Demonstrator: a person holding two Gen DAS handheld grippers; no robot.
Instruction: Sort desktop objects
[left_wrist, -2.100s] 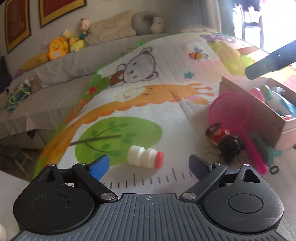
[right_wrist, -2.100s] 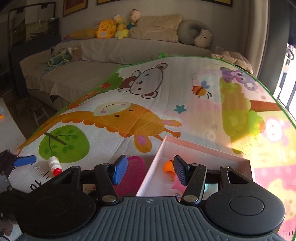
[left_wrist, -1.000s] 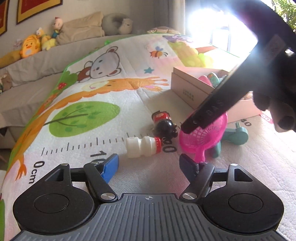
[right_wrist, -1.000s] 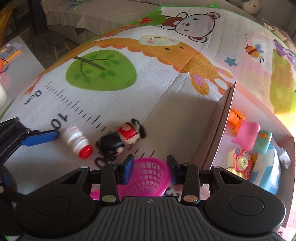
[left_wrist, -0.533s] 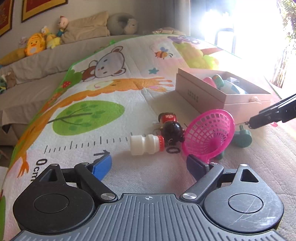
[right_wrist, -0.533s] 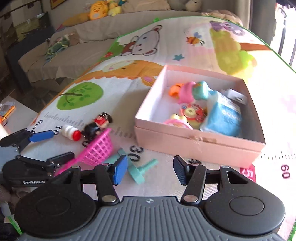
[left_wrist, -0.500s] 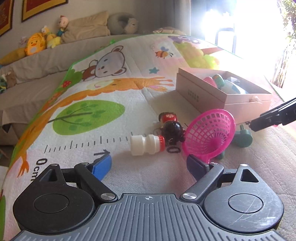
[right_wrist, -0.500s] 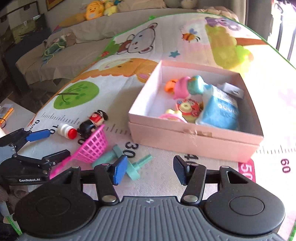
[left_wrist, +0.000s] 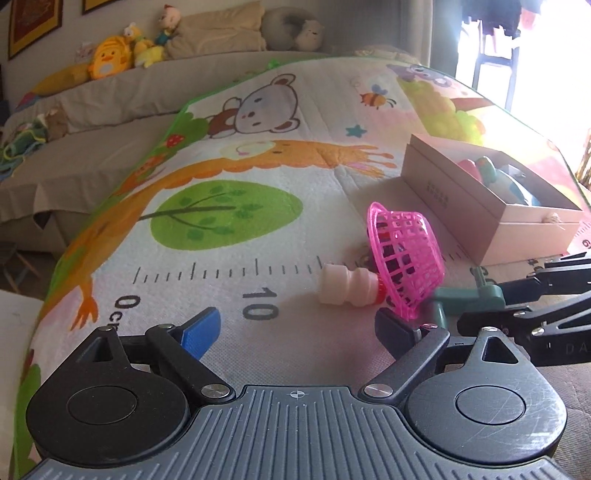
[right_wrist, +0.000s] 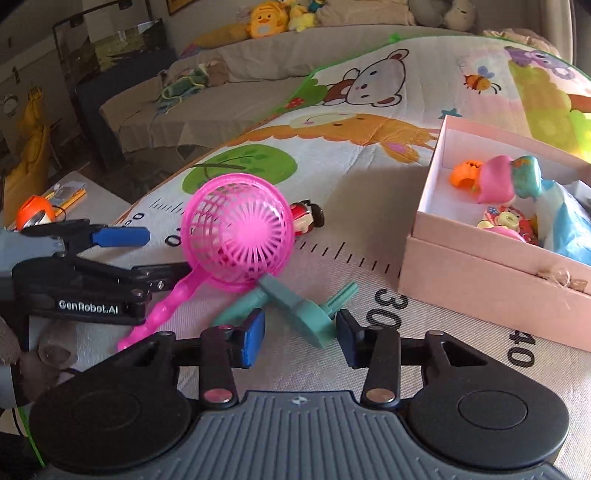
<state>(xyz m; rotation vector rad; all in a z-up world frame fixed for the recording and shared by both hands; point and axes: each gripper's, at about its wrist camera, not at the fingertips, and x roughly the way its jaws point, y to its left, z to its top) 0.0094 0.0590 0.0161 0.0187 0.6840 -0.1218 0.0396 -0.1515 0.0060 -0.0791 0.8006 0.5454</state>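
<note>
Two open claws are seen: the right claw (right_wrist: 299, 334) straddles a teal plastic toy (right_wrist: 295, 302); the left claw (left_wrist: 299, 328) has a white bottle (left_wrist: 345, 286) just ahead. If closed carelessly, the leaning pink net scoop (right_wrist: 238, 236) could be snagged.

Both wrist views low over play mat (left_wrist: 229, 284), facing sofa (right_wrist: 258, 70); both share pink net (left_wrist: 406, 254), box (right_wrist: 491, 273).

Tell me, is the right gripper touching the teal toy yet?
Apart. The right wrist view shows the right gripper open, the teal toy lying just beyond its fingertips, with mat visible between each finger and the toy.
</note>
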